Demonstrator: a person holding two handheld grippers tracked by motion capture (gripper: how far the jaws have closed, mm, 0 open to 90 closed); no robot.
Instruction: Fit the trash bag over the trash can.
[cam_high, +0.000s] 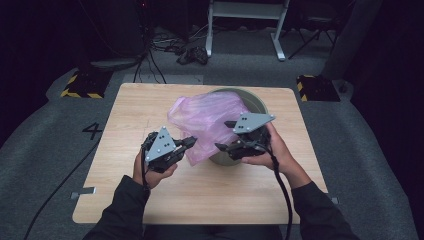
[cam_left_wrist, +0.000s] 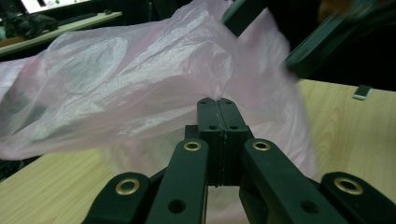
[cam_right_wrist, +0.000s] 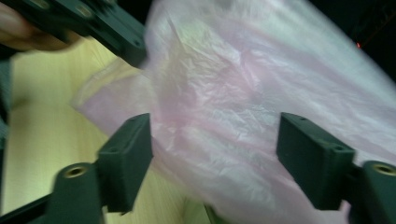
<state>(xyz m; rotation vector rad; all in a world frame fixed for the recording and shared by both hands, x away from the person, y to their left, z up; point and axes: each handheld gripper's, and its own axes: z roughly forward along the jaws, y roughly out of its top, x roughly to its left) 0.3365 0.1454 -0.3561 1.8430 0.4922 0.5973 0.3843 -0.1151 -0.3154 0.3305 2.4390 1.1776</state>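
Thin pink translucent plastic bag (cam_high: 210, 122), crumpled and billowed, draped over the near-left rim of a grey-green round bin (cam_high: 255, 102) standing upright at table centre-right; bag's lower edge hangs down the bin's front, near the tabletop.

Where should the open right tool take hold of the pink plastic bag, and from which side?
Probably the loose film edge of the pink plastic bag opposite the left tool, which is shut on it. The right tool stands open with film between its jaws; coming from the person's right over the grey bin would let both tools spread the bag's mouth.
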